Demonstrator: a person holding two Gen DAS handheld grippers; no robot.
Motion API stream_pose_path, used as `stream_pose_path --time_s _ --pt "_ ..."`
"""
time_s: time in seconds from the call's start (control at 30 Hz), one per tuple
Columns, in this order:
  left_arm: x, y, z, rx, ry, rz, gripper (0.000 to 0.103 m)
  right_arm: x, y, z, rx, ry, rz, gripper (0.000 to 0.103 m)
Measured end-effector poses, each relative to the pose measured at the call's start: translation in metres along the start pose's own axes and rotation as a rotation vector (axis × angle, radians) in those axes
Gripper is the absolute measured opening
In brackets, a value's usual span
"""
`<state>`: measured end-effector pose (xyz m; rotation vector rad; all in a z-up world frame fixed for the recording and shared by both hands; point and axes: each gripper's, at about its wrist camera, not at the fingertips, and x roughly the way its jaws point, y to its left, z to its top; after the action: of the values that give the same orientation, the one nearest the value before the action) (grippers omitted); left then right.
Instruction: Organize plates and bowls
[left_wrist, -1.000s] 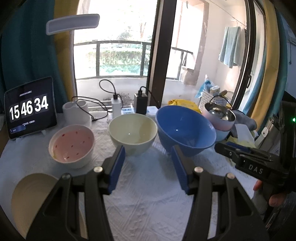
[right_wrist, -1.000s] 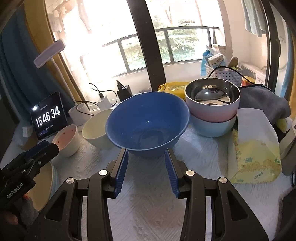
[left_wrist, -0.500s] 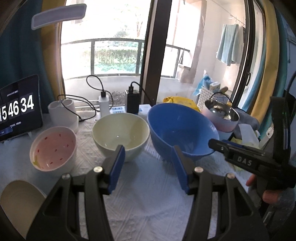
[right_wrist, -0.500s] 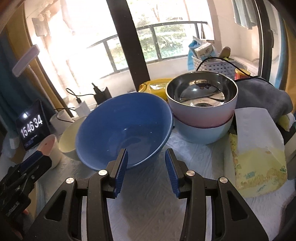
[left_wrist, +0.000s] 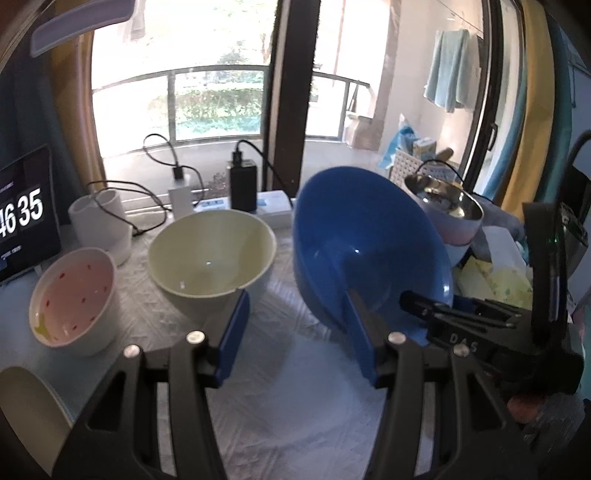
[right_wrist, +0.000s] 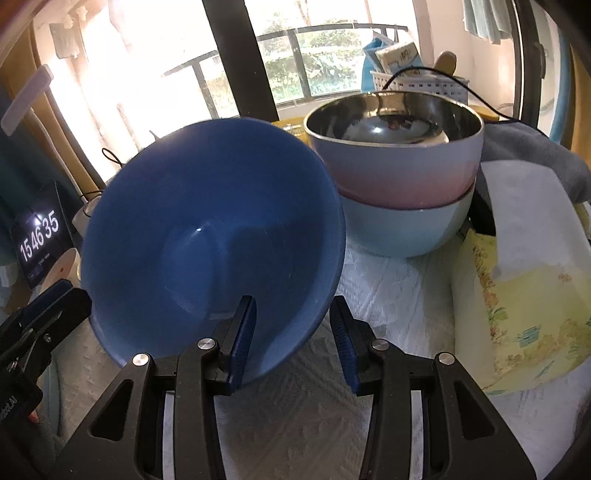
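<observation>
On desk, right gripper (right_wrist: 291, 332) jaws straddled tilted blue bowl (right_wrist: 207, 229) rim, unclosed; left gripper (left_wrist: 299, 325) jaws open, empty; cream bowl (left_wrist: 210, 254) and pink bowl (left_wrist: 74, 291) unstacked.

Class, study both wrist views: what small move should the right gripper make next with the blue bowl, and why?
Probably close the right gripper on the blue bowl. Its near rim already sits between the open fingers, one inside the bowl and one outside, and the bowl is tilted up. Once gripped, it could be carried to the stacked bowls beside it. The left gripper hangs open, holding nothing.

Clock screen (right_wrist: 40, 240): "154635"; right tongs (left_wrist: 461, 338) body: "DAS" (faint).
</observation>
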<state>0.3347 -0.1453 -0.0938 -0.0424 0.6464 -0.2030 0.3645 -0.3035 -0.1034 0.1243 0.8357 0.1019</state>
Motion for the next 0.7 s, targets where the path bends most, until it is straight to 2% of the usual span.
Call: stream_pose_path --time_s 0.13,0.2,0.3,0.43,0.53,0.6,0.7 --pt "0.009 -0.009 0.0 0.023 0.012 0.006 0.054 0.004 -0.005 -0.002 0.01 -0.004 0.008 0.043" --pt "0.014 -0.014 0.0 0.04 0.02 0.014 0.054 0.006 -0.007 -0.002 0.013 0.0 0.011 0.034" --pt "0.022 -0.018 -0.003 0.057 0.035 0.029 0.054 0.007 -0.008 -0.002 0.013 0.0 0.019 0.027" --pt "0.029 -0.022 -0.005 0.09 0.029 0.053 0.053 0.004 -0.013 -0.004 0.02 -0.011 0.036 0.022" --pt "0.033 -0.024 -0.007 0.103 0.036 0.057 0.041 -0.001 -0.017 -0.006 0.025 -0.021 0.052 0.019" --pt "0.035 -0.024 -0.008 0.102 0.042 0.068 0.038 -0.004 -0.016 -0.006 0.018 -0.03 0.059 0.016" --pt "0.036 -0.021 -0.008 0.094 0.047 0.083 0.029 -0.009 -0.019 -0.008 0.016 -0.039 0.063 0.016"
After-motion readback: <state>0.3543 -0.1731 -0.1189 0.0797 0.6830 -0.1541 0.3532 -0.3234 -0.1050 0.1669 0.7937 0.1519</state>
